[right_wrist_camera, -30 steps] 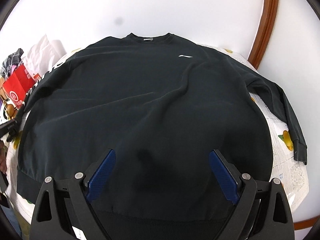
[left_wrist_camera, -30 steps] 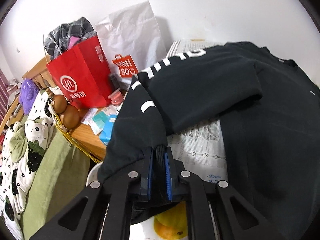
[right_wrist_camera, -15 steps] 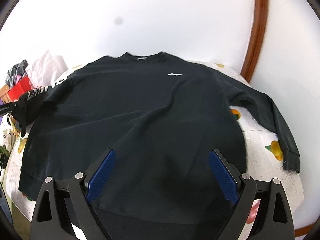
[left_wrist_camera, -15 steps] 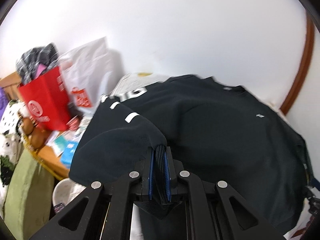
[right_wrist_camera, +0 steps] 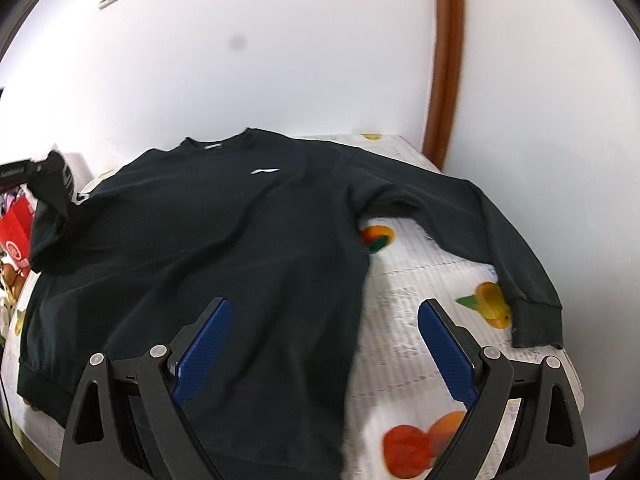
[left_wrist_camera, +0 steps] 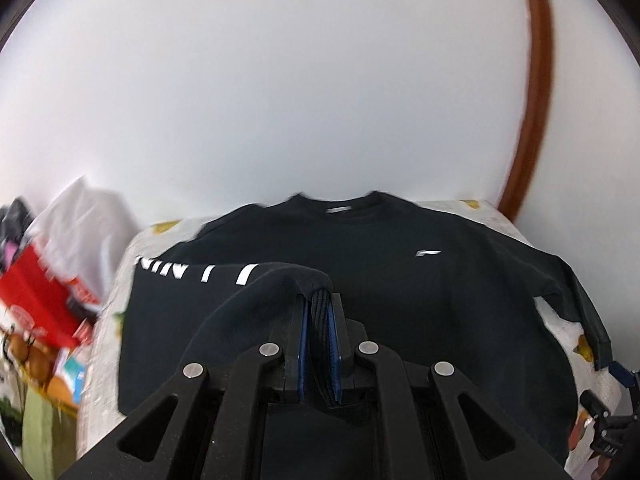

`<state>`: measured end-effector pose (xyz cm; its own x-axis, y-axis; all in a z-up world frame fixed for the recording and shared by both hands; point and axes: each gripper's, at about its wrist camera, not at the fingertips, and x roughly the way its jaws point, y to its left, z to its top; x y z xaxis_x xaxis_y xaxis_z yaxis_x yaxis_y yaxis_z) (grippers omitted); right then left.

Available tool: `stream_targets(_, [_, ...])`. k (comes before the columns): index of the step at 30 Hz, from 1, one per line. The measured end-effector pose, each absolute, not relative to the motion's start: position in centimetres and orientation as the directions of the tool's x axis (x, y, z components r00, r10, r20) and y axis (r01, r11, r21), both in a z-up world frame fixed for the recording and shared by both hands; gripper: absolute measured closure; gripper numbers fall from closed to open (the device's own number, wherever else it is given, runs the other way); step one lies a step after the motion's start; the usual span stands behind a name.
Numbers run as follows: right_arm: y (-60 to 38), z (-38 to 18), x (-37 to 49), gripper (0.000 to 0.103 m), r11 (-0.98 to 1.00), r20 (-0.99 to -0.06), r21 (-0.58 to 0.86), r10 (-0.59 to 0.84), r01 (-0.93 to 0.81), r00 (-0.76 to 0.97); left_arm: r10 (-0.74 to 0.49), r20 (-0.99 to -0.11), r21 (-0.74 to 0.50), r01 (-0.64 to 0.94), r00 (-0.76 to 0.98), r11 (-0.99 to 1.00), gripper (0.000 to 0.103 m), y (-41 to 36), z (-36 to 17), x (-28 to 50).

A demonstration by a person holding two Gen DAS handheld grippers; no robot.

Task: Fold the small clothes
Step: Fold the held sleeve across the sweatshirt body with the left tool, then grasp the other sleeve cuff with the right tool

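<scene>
- Sweatshirt (right_wrist_camera: 224,248): black, long-sleeved, spread front-up on the bench (right_wrist_camera: 424,276); it fills the centre and left of the right wrist view, collar toward the wall at the top, hem toward the lower edge.
- Logo (right_wrist_camera: 265,170): small white mark on the chest, just below the collar.
- One sleeve (right_wrist_camera: 496,236): lies out across the right of the right wrist view, bent downward, its cuff (right_wrist_camera: 536,328) near the bench edge at mid right.
- Other sleeve (left_wrist_camera: 256,304): bears white lettering (left_wrist_camera: 192,273); in the left wrist view it rises from the garment in an arch at centre frame and ends between the fingers.
- Left gripper (left_wrist_camera: 319,320): blue-padded fingers (left_wrist_camera: 303,340) nearly together, pinching the ribbed cuff of the lettered sleeve, raised over the body of the garment.
- Right gripper (right_wrist_camera: 322,352): fingers (right_wrist_camera: 204,348) spread wide and holding nothing, at lower centre of its view, over the side edge of the garment.
- Bench cover: white, printed with orange fruit (right_wrist_camera: 490,306), bare at the right of the right wrist view.
- Red bag (left_wrist_camera: 36,304): at the left edge of the left wrist view, blurred, beside the bench.
</scene>
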<state>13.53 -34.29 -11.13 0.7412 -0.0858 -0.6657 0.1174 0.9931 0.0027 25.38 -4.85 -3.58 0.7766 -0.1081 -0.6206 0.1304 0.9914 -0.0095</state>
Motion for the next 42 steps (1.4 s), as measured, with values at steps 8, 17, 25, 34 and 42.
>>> stream_targets(8, [-38.6, -12.2, 13.0, 0.010, 0.986, -0.686, -0.019, -0.132, 0.164, 0.716, -0.238, -0.642, -0.051, 0.269, 0.728, 0.962, 0.094, -13.6, -4.4, 28.4])
stream_targets(17, [-42.0, -13.1, 12.3, 0.010, 0.979, -0.701, -0.040, -0.169, 0.199, 0.693, -0.342, -0.672, -0.070, 0.403, 0.657, 0.913, 0.094, -22.3, -5.7, 29.4])
stream_targets(25, [-41.5, -12.3, 12.9, 0.010, 0.982, -0.693, -0.040, -0.160, 0.185, 0.702, -0.370, -0.718, -0.111, 0.429, 0.589, 0.897, 0.079, -23.4, -7.5, 30.1])
stream_targets(34, [-35.6, -11.3, 16.2, 0.010, 0.997, -0.692, -0.055, -0.080, 0.058, 0.718, -0.312, -0.716, -0.122, 0.328, 0.624, 0.937, 0.046, -13.7, -7.0, 28.4])
stream_targets(42, [-32.4, -12.3, 24.0, 0.033, 0.999, -0.735, 0.031, 0.046, -0.034, 0.676, -0.037, -0.749, 0.030, 0.089, 0.662, 0.996, 0.037, 0.5, -9.8, 27.7])
